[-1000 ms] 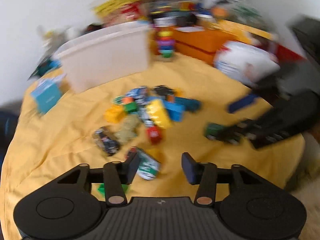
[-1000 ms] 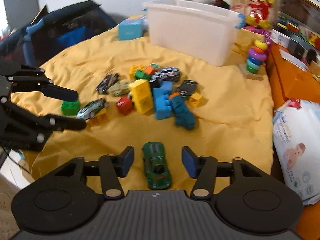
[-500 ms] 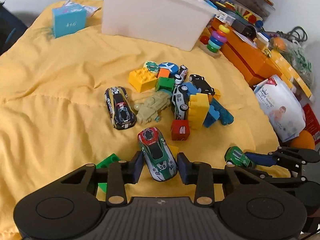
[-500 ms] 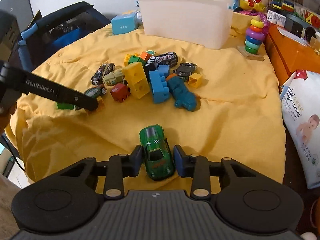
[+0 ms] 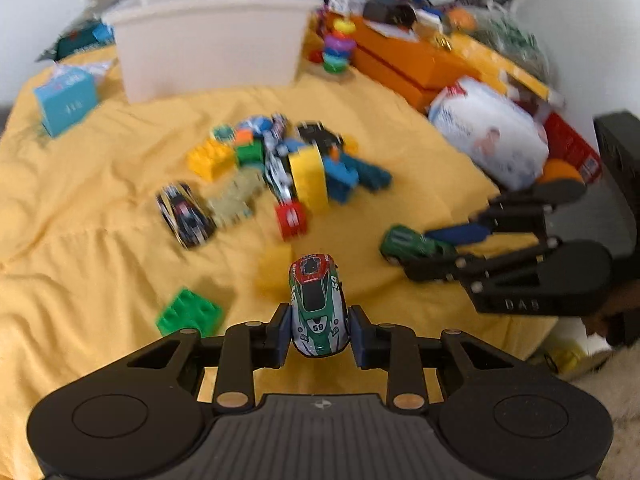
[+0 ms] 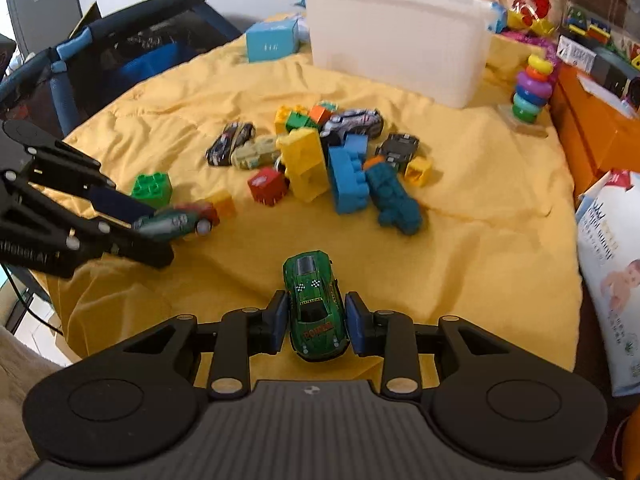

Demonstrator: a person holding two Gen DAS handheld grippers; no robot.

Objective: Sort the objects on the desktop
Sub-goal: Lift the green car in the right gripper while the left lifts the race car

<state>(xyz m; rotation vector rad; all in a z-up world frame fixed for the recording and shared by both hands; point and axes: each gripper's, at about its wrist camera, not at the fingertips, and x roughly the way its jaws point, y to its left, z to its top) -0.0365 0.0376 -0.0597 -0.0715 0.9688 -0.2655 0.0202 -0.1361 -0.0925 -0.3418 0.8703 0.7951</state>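
The left gripper [image 5: 319, 330] has its jaws closed against the flanks of a green, white and red race car [image 5: 317, 304] marked 59, nose pointing away from the camera; from the right wrist view the same car [image 6: 176, 220] looks clear of the yellow cloth [image 5: 80, 220]. The right gripper [image 6: 316, 326] is likewise clamped on the sides of a dark green toy car [image 6: 314, 306], nose forward; whether this one touches the cloth or hangs just above it I cannot tell.

Just left of the left gripper a green brick [image 5: 190, 314] lies on the cloth, and a small yellow block [image 5: 274, 266], blurred, sits just beyond the race car's nose. Farther out, in the middle of the cloth, the loose pile remains: a red cube [image 6: 267, 185], a tall yellow brick [image 6: 305, 164], a blue brick [image 6: 347, 180] and a teal brick [image 6: 394, 200] touching one another, a black car with orange stripes [image 6: 231, 143] beside a tan vehicle [image 6: 256, 152], a silver car [image 6: 354, 122] and a black car [image 6: 400, 148] behind them.

Beyond the pile stands a white plastic bin [image 6: 400, 40], with a light blue box [image 6: 272, 40] to its left and a ring stacker [image 6: 530, 90] to its right
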